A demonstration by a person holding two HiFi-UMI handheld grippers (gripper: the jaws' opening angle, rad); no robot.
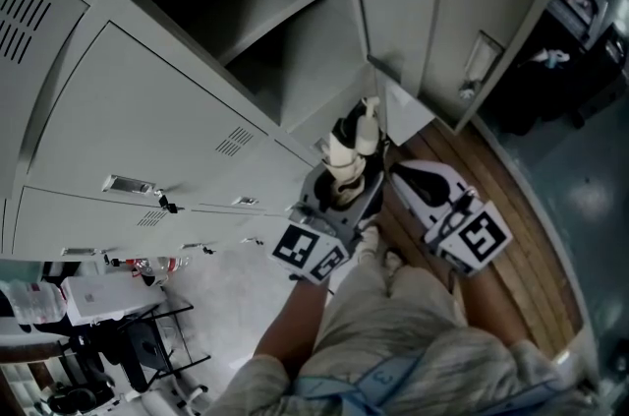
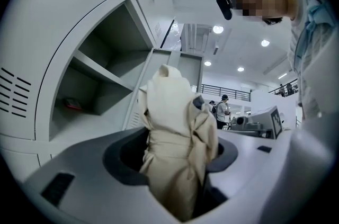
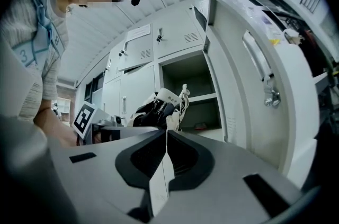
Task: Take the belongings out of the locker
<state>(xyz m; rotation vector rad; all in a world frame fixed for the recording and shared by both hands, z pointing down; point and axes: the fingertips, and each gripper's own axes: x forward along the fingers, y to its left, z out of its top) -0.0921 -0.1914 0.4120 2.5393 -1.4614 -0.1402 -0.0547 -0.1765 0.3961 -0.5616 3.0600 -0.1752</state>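
While the left gripper (image 1: 342, 186) stands clamped on a cream fabric item (image 2: 172, 127), a person faces an open grey locker (image 1: 285, 21) whose door (image 1: 491, 11) is swung wide to the right. The item (black parts show on it from the right gripper view, along with a pale cord) sticks up from between the jaws, bunched and creased. It is held outside the compartment, just in front of its lower edge. The right gripper (image 3: 167, 138) hangs beside the left one, jaws pressed together with nothing between them, pointing toward the same opening. Inside the locker, a shelf (image 2: 100, 66) divides the space. A small red object (image 2: 73, 105), too small to identify, lies on the floor of the lower section. Wooden boards (image 1: 521, 247) run below the door.
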